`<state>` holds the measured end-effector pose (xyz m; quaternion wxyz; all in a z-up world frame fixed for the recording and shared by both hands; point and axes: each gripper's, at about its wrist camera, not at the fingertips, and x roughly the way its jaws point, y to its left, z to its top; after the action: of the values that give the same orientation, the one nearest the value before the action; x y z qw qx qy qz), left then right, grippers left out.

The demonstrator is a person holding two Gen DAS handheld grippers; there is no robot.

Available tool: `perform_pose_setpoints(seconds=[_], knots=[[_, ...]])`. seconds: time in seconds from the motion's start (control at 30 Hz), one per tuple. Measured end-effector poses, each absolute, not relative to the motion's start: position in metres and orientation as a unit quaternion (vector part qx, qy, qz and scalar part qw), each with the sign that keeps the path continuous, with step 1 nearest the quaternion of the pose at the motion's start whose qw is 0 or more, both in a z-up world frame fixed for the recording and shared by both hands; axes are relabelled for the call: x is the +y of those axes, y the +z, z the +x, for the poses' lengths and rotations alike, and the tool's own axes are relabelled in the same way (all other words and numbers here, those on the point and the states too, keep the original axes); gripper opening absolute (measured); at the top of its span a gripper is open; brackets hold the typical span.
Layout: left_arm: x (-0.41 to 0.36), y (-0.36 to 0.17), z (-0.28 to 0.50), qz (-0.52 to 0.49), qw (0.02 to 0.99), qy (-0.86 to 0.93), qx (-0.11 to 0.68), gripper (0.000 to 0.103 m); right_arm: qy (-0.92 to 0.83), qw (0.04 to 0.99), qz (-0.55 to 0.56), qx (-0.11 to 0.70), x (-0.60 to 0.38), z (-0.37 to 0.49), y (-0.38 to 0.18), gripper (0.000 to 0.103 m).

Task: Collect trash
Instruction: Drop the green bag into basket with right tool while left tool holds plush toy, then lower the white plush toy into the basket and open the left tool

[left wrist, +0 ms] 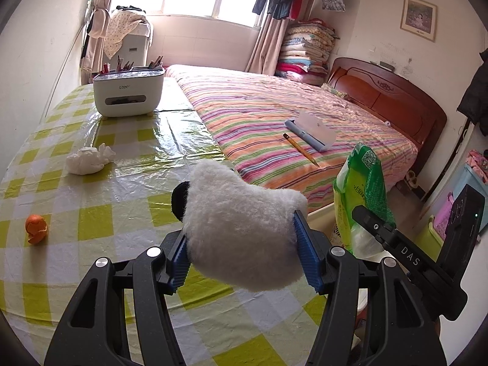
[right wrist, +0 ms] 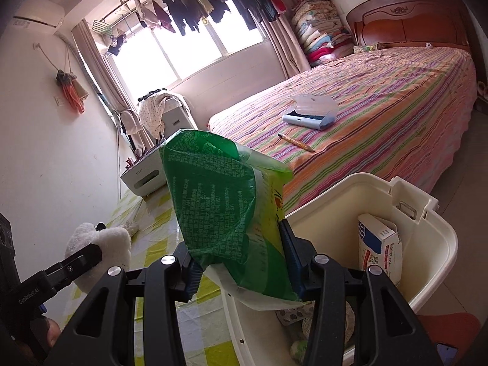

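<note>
My left gripper [left wrist: 241, 228] is shut on a white fluffy plush piece [left wrist: 244, 210] with a black patch, held above the checked table [left wrist: 100, 201]. A crumpled white tissue [left wrist: 88, 160] and an orange peel [left wrist: 36, 224] lie on the table to its left. My right gripper [right wrist: 241, 253] is shut on a crinkled green plastic bag [right wrist: 219, 198], which hangs at the near rim of a cream bin [right wrist: 335, 189]. The bin holds a white and blue carton [right wrist: 381, 244] and other scraps. The green bag [left wrist: 366, 177] also shows at the right of the left wrist view.
A white desk organiser [left wrist: 128, 91] with pencils stands at the table's far end. The striped bed [left wrist: 274, 106] runs along the table's right side, with a pencil [left wrist: 300, 149] and an open pencil case [left wrist: 311, 131] on it. The wall is close on the left.
</note>
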<state>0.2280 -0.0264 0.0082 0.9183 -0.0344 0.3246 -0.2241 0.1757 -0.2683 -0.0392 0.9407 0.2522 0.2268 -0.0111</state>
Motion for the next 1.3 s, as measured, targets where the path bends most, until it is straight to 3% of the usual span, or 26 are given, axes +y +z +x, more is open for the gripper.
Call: perform_pose_setpoints(seconds=[0.47, 0.73, 1.3], knots=[[-0.059, 0.010, 0.220, -0.021, 0.910, -0.251, 0.330, 0.059, -0.034, 0.934, 0.280, 0.219, -0.282, 0.169, -0.041, 0.049], [-0.076, 0.016, 0.214, -0.015, 0.908, -0.265, 0.324, 0.060, -0.064, 0.932, 0.287, 0.213, -0.288, 0.163, -0.042, 0.069], [-0.098, 0.007, 0.222, 0.002, 0.901, -0.276, 0.335, 0.060, -0.087, 0.927, 0.320, 0.178, -0.303, 0.146, -0.043, 0.070]])
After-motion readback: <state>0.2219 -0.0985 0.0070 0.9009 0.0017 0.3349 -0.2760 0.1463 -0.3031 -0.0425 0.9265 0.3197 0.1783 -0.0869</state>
